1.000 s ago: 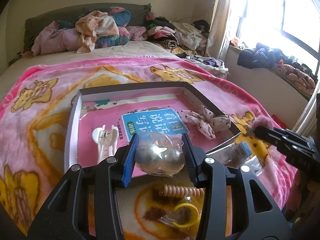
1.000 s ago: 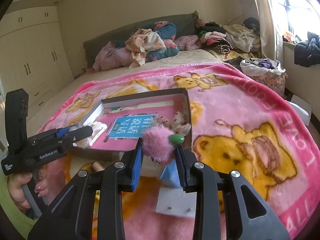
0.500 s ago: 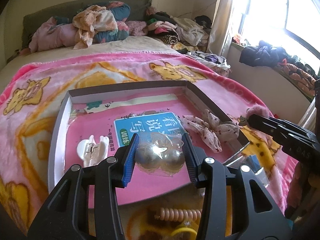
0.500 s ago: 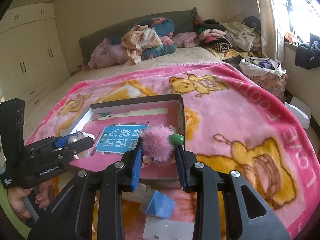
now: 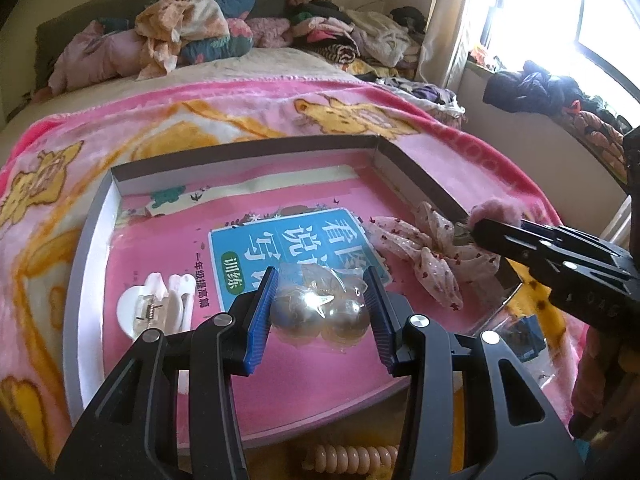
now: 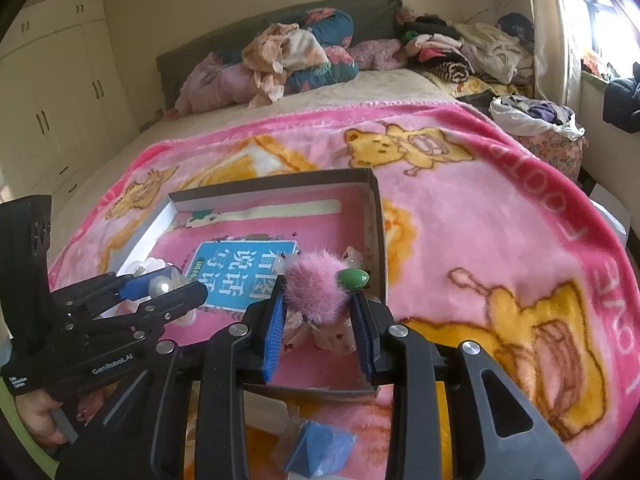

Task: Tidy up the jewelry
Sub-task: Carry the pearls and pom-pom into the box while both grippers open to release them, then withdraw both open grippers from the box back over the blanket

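Note:
A shallow grey box [image 5: 86, 248] [image 6: 374, 216] lies on the pink blanket, lined with a pink book that has a blue label [image 5: 296, 240]. My left gripper [image 5: 320, 312] is shut on a clear packet with two pearly balls [image 5: 320, 316] and hangs over the box's near half. My right gripper [image 6: 318, 318] is shut on a fluffy pink pom-pom clip [image 6: 316, 284] with a green bead [image 6: 352, 279], above the box's near right corner. Inside the box lie a white claw clip [image 5: 156, 304] and a dotted fabric bow [image 5: 428, 256].
Near the box's front edge on the blanket are a beige spiral hair tie [image 5: 352, 458], a blue packet [image 6: 320, 446] and a clear bag [image 5: 520, 336]. A hand [image 6: 40, 416] holds the left gripper. Heaped clothes and pillows [image 6: 288, 56] fill the bed's far end.
Both grippers moved forward over the box with their loads still held. The spiral hair tie and yellow ring slid down out of the left wrist view.

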`<state>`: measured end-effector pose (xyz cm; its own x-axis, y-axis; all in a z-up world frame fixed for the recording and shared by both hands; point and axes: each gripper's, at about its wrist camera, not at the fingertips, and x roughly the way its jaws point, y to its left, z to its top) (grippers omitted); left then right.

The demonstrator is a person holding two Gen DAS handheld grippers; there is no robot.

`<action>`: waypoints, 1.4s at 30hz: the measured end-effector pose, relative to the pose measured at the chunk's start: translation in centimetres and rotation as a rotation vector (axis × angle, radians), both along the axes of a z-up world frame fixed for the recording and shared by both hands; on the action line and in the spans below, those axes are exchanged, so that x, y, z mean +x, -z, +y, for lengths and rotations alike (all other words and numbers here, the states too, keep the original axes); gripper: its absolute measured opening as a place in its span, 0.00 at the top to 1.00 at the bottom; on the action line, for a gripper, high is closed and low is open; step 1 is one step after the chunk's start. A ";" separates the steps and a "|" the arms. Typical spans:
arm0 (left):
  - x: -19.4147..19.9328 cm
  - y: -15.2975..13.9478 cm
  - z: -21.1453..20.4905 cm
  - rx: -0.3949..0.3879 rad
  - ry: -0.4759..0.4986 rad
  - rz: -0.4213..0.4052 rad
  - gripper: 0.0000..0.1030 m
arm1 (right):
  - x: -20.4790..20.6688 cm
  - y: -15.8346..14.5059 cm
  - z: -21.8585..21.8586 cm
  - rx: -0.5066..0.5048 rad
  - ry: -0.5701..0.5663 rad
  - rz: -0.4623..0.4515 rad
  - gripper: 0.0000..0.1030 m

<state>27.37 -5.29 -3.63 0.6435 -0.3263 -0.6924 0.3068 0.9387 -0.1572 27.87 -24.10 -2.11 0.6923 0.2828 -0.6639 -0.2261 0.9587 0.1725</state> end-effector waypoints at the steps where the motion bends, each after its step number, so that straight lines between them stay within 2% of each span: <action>1: 0.1 0.1 0.0 0.000 0.000 0.003 0.66 | 0.3 0.3 0.1 -0.009 0.002 0.010 0.72; 7: 0.5 0.5 0.0 0.002 -0.002 0.023 0.66 | 1.2 1.4 0.8 -0.035 -0.006 0.046 0.72; 14: 0.7 0.7 0.0 -0.001 -0.003 0.031 0.66 | 1.1 1.7 1.0 -0.046 -0.001 0.039 0.69; 18: 0.7 0.7 0.0 -0.002 -0.002 0.030 0.66 | 0.8 1.5 1.0 -0.040 0.006 0.023 0.52; 20: 0.7 0.8 0.0 -0.002 -0.005 0.031 0.66 | 0.4 1.4 0.9 -0.032 0.005 0.015 0.51; 24: 0.7 1.0 0.1 -0.003 -0.010 0.032 0.66 | -0.5 0.9 0.3 -0.005 0.017 -0.010 0.41; 26: 0.8 1.0 0.1 -0.003 -0.012 0.032 0.66 | -1.0 0.6 0.1 0.002 0.021 -0.021 0.41; 28: 0.7 1.0 0.2 -0.002 -0.011 0.031 0.66 | -1.5 0.4 -0.1 0.005 0.027 -0.034 0.34; 32: 0.5 0.8 0.4 -0.001 -0.014 0.021 0.66 | -2.5 0.0 -0.3 0.002 0.037 -0.057 0.30; 35: 0.4 0.7 0.5 -0.001 -0.018 0.016 0.66 | -3.2 -0.2 -0.5 0.001 0.045 -0.077 0.22; 37: 0.2 0.5 0.7 -0.002 -0.026 0.009 0.54 | -3.7 -0.4 -0.7 -0.002 0.051 -0.093 0.19; 40: -0.4 0.0 0.8 -0.006 -0.035 -0.008 0.48 | -4.2 -0.7 -1.0 0.004 0.059 -0.101 0.16; 42: -0.8 -0.3 1.0 -0.013 -0.042 -0.022 0.39 | -4.7 -0.8 -1.4 0.014 0.068 -0.106 0.15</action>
<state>26.61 -4.29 -3.35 0.6722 -0.3073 -0.6736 0.2705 0.9488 -0.1629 23.20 -25.46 -1.30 0.7764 0.2410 -0.5823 -0.1780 0.9702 0.1643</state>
